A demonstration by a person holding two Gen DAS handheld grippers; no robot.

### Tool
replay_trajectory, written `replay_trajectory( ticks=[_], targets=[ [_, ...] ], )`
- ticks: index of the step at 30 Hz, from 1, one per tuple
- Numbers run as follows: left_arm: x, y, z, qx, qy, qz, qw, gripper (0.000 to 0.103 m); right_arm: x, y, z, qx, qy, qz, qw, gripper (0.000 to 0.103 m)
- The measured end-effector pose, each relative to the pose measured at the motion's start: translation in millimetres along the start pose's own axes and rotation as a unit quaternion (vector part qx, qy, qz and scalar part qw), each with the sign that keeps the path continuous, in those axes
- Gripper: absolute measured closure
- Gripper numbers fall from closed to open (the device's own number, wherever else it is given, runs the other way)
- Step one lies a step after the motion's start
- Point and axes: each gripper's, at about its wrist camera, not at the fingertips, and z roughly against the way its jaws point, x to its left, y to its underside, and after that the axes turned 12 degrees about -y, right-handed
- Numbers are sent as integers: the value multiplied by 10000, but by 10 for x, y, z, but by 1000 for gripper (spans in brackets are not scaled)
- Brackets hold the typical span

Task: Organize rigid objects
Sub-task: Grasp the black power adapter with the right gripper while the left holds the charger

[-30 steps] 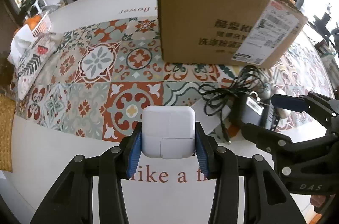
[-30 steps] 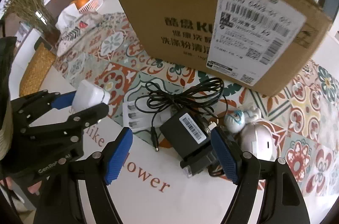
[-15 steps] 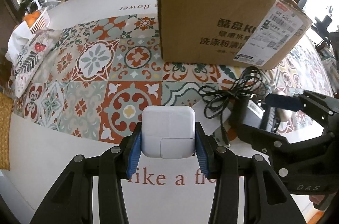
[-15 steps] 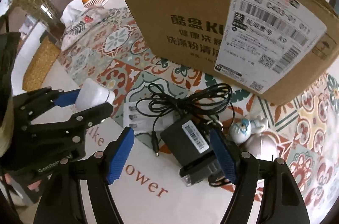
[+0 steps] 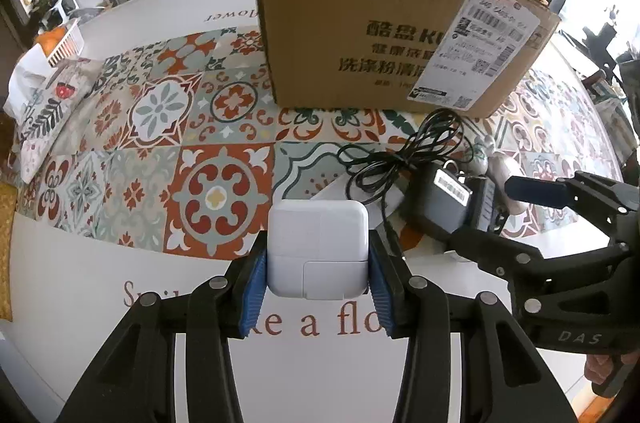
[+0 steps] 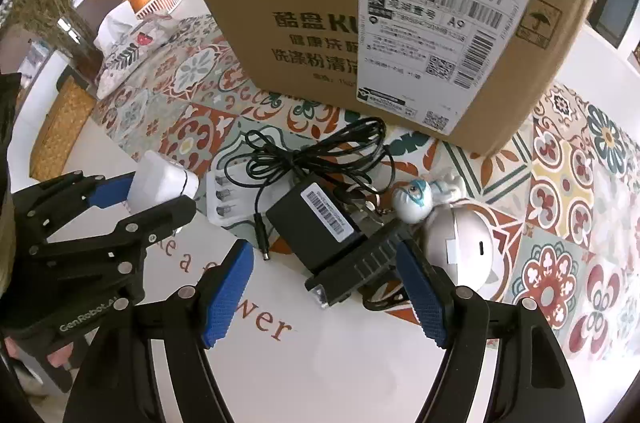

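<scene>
Over tablecloth (image 5: 100, 279): left gripper (image 5: 318, 263) clamping charger (image 5: 318, 247).

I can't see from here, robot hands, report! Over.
Left gripper shut on white charger. Right gripper open over black adapter. Cardboard box ahead.

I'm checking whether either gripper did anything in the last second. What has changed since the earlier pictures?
Little. The right gripper, jaws open, has eased slightly forward and down over the black adapter, which now sits larger between its fingers; nothing was taken or released. The left gripper stays shut on the white charger. The cardboard box, the black cable and the white figurine lie as before.
</scene>
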Motion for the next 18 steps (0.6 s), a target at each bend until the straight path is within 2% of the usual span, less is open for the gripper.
replay_trajectory(
  ticks=[10, 18],
  targets=[
    [171, -14, -88, 77, -218, 217, 9995, 58, 78, -99, -225, 161, -292, 92, 9994, 30],
    [190, -31, -167, 207, -164, 296, 9992, 58, 71, -203, -304, 271, -89, 360, 9989, 30]
  ],
)
